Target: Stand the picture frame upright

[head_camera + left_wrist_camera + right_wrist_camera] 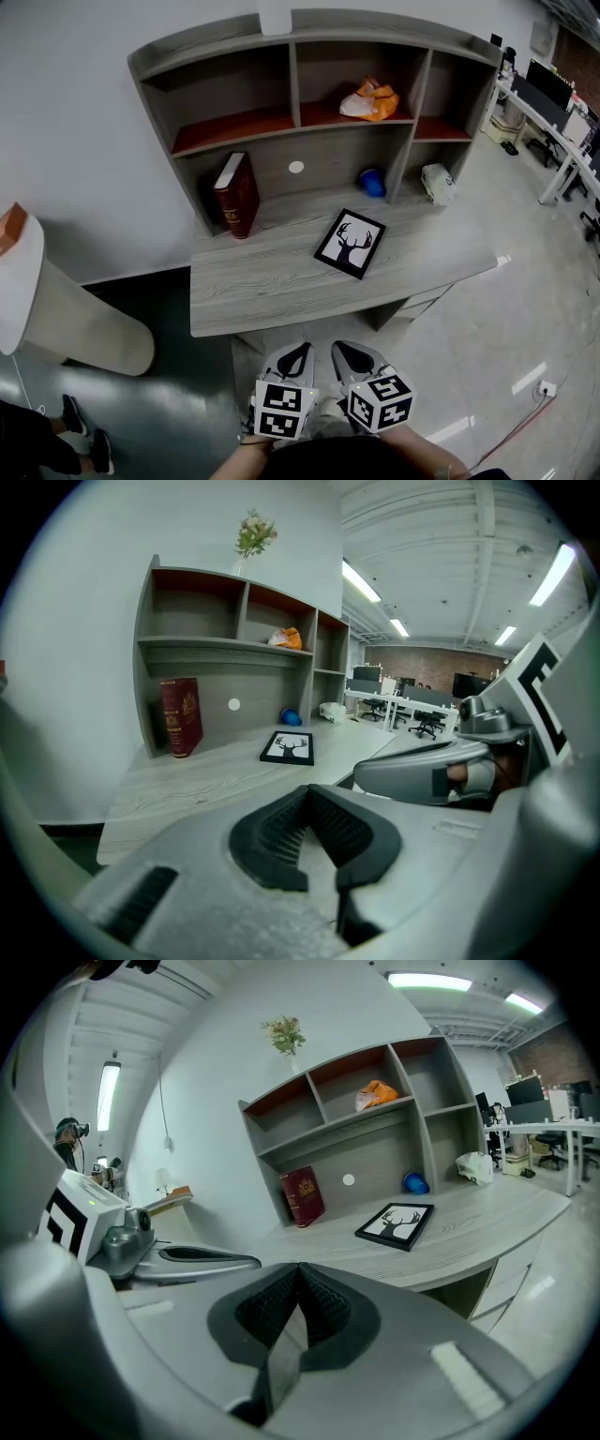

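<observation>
Nothing is done yet: the frame (350, 244) lies flat on the table (253, 291), untouched. The left tongs (298, 352) and right tongs (345, 351) are both closed and empty, well apart from it on the near side.

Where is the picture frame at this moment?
In the head view, the picture frame lies flat on the desk, near its middle, in front of the blue object and right of the red book.

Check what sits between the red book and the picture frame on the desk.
Nothing: the head view shows only bare desktop between the red book and the picture frame.
</observation>
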